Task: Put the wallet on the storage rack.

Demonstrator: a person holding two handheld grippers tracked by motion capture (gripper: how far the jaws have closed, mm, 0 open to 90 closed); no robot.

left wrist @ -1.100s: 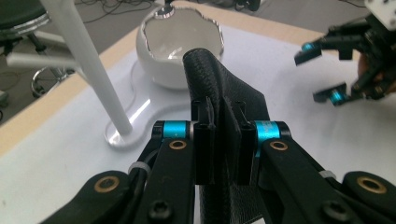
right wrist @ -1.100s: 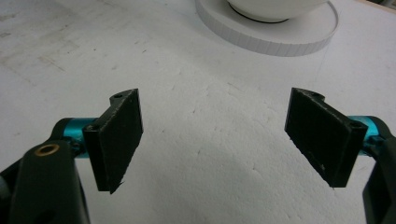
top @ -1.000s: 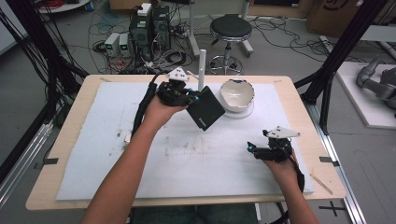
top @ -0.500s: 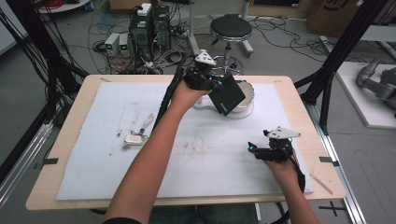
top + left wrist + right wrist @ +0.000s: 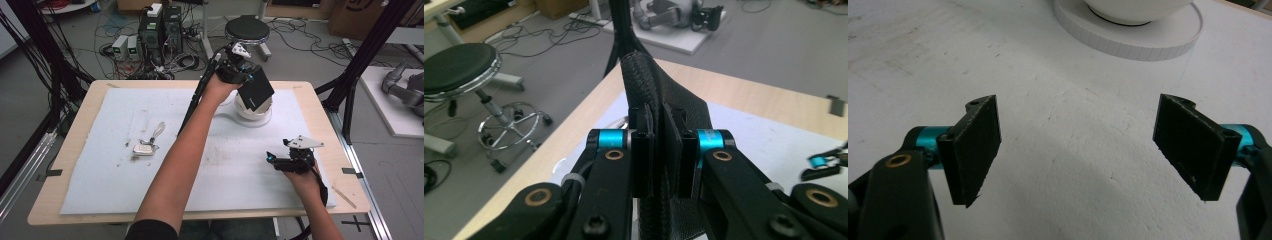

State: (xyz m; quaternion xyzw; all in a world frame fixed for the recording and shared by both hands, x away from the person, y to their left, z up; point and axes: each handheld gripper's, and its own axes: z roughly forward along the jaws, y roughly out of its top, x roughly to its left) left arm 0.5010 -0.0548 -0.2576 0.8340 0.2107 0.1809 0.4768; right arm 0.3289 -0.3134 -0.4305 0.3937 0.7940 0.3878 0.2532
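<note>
Left gripper [image 5: 239,80] fingers clenched on black pouch [image 5: 664,100], right gripper [image 5: 1083,145] fingers released

Wallet [image 5: 256,89] up at far centre, clamped in left gripper [image 5: 239,70], right over bowl [image 5: 254,111] on mat [image 5: 100,170]. Keys [image 5: 146,147] lying on mat, left of centre, well apart from bowl. Right gripper [image 5: 280,159] near right, low over mat, nearer than bowl. Stool [image 5: 247,29] on floor beyond table [image 5: 55,212], computers [image 5: 161,24] left of stool
</note>
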